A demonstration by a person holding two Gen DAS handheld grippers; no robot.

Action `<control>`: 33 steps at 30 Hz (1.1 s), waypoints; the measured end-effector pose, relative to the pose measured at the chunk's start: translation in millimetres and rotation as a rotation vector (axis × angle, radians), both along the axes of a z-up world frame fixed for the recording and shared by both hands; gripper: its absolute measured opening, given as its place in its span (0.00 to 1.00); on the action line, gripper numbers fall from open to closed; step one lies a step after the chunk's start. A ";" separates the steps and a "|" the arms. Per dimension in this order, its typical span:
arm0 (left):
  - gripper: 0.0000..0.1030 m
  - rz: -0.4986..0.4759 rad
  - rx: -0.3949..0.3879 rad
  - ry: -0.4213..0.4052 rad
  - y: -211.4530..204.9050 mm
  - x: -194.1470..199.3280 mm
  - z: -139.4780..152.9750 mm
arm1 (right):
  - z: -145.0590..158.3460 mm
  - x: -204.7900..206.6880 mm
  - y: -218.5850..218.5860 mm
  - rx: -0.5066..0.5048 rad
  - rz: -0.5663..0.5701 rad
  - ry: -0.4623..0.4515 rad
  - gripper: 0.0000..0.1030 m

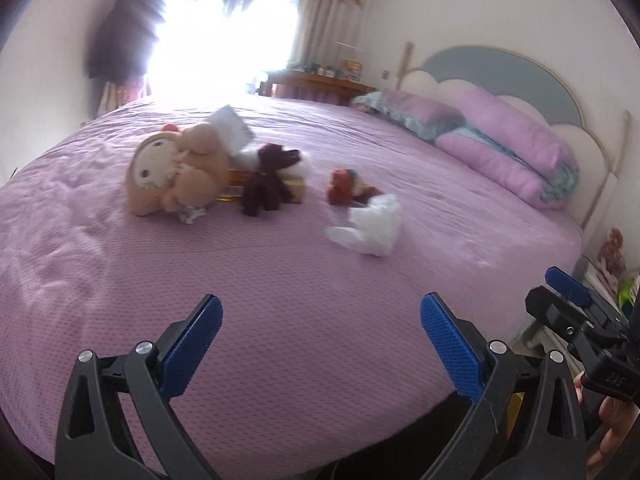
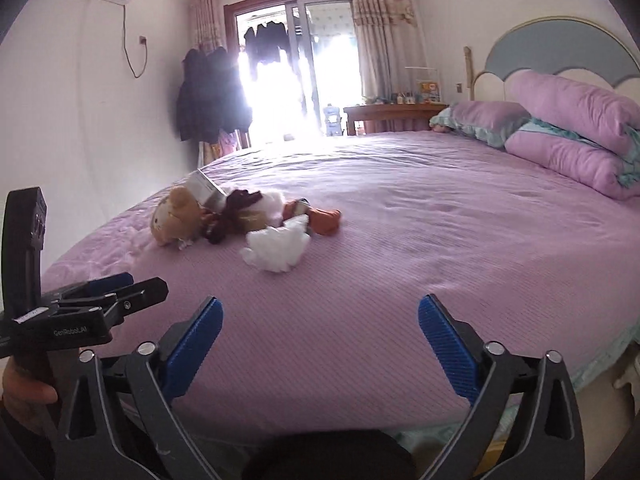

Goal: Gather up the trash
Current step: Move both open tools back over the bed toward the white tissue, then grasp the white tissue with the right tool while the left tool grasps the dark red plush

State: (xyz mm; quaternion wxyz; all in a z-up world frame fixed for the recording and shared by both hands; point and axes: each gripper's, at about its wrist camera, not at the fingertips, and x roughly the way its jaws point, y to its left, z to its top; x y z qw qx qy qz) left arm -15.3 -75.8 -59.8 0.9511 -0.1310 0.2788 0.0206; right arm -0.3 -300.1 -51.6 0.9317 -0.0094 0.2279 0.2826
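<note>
On the bed [image 1: 280,280], well short of the crumpled tissue [image 1: 370,228]: both grippers [image 1: 320,344] [image 2: 320,344] wide open, empty; risked snagging toys [image 1: 176,172] alongside.

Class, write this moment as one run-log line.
left gripper: open, empty | right gripper: open, empty | crumpled white tissue: on bed, beside plush toys | trash: not collected

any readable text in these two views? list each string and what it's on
"GenRobot.AI": white print on the black body of the left gripper, seen in the right wrist view.
"2A5", roughly, the characters are unclear: on the black body of the right gripper, seen in the left wrist view.
Too small or blurred to read: the white sticker on the left gripper's body, and the colourful boxes on the wooden desk by the window.
</note>
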 end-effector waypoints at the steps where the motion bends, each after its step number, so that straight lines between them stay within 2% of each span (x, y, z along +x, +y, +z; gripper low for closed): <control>1: 0.96 0.008 -0.008 -0.002 6.9 -2.4 -1.9 | 0.4 0.9 8.0 0.001 0.008 0.003 0.92; 8: 0.96 0.062 0.008 0.002 25.8 0.8 -4.9 | -3.9 12.4 50.0 -0.056 0.058 -0.015 0.92; 16: 0.96 0.086 0.009 0.008 39.6 11.7 -7.6 | -15.2 42.5 82.2 -0.117 0.039 0.022 0.92; 21: 0.96 0.081 0.002 0.026 48.2 22.3 -11.4 | -22.6 71.2 100.7 -0.143 0.032 0.076 0.92; 26: 0.96 0.057 -0.018 0.022 51.6 32.4 -11.4 | -24.3 95.6 118.9 -0.163 0.054 0.084 0.92; 30: 0.96 0.037 -0.041 0.017 54.2 40.8 -9.5 | -34.7 119.3 129.2 -0.218 0.020 0.149 0.92; 33: 0.96 0.027 -0.052 0.020 56.0 47.6 -9.4 | -39.3 129.4 127.7 -0.190 0.013 0.190 0.91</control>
